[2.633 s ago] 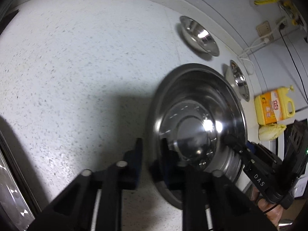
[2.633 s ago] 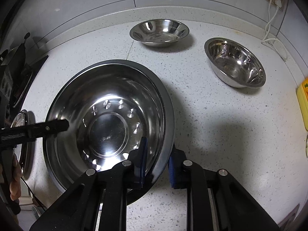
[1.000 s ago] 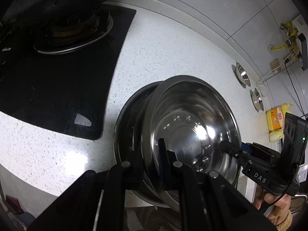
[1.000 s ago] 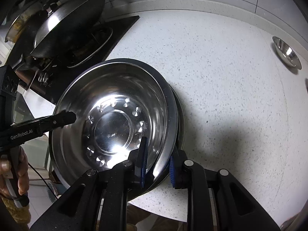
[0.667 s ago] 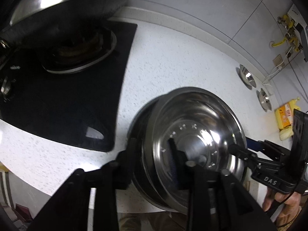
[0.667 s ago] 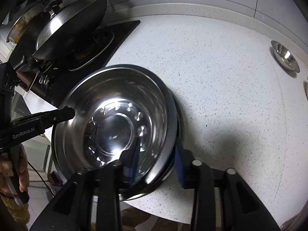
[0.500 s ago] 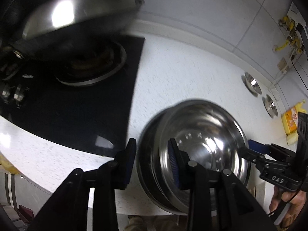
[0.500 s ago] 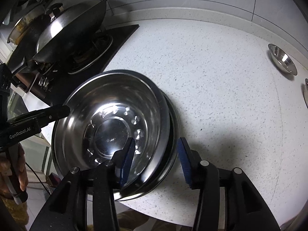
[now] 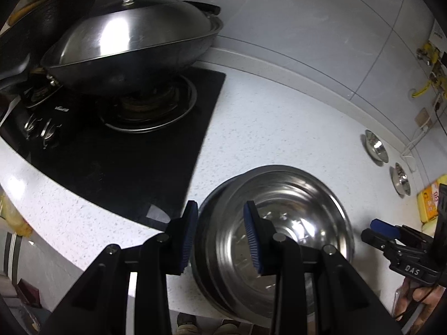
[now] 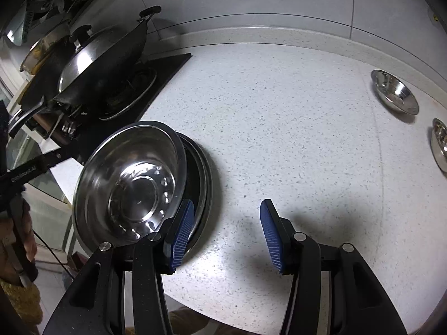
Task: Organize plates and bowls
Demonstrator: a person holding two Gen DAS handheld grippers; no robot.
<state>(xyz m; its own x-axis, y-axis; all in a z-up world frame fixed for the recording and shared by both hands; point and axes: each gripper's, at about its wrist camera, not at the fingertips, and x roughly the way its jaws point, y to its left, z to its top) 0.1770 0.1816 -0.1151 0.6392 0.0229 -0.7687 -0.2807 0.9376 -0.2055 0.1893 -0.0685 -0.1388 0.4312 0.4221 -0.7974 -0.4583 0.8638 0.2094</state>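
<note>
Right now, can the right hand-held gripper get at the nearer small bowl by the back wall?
Probably yes: right hand-held gripper, jaws opening and empty, faces bare counter up to the small bowl.

White speckled tabletop [image 10: 293, 153]. Resting on it: a stack of steel bowls [image 10: 131, 187] near the front edge, top bowl tilted; two small bowls [image 10: 395, 92] well apart at the right; black hob [image 9: 125, 150] at the left.

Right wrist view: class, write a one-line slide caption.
Right gripper opening beside the nested bowls, nothing between its pads.
</note>
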